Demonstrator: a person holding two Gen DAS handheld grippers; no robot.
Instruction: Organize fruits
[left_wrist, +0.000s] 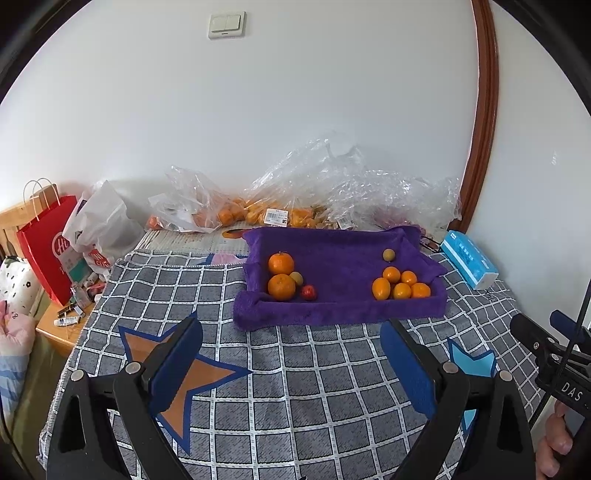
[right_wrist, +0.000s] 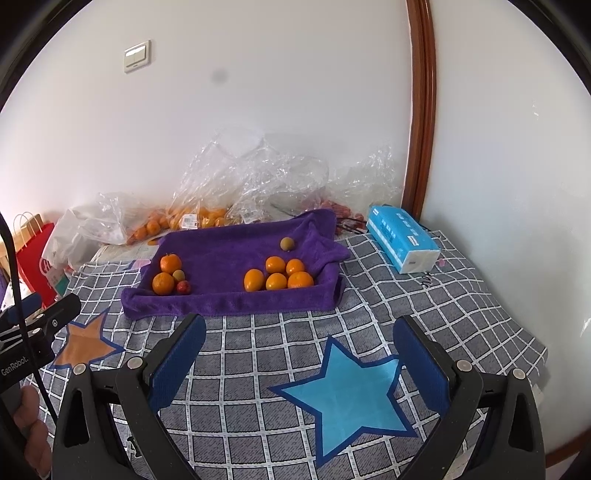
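Your left gripper (left_wrist: 291, 354) hovers low over the checked cloth (left_wrist: 314, 387), fingers spread wide with nothing between them; your right gripper (right_wrist: 299, 354) is likewise splayed and empty above the blue star (right_wrist: 347, 395). Both stand well apart from the fruit. Beyond them, a purple towel-lined tray (left_wrist: 332, 314) holds two groups. At its left: two large oranges (left_wrist: 281, 286), one behind the other, with a small tan fruit (left_wrist: 296, 277) and a small red fruit (left_wrist: 308, 292) just beside them. At its right: five smaller oranges (left_wrist: 400, 284) clustered together, touching. A second tan fruit (left_wrist: 389, 254) lies alone behind that cluster. Past the tray, against the wall, clear plastic bags (left_wrist: 295, 192) contain more orange fruit. A blue tissue pack (right_wrist: 402, 238) lies right of the tray. Left of the cloth stand a red paper bag (left_wrist: 44, 251) and a white plastic bag (left_wrist: 99, 221).
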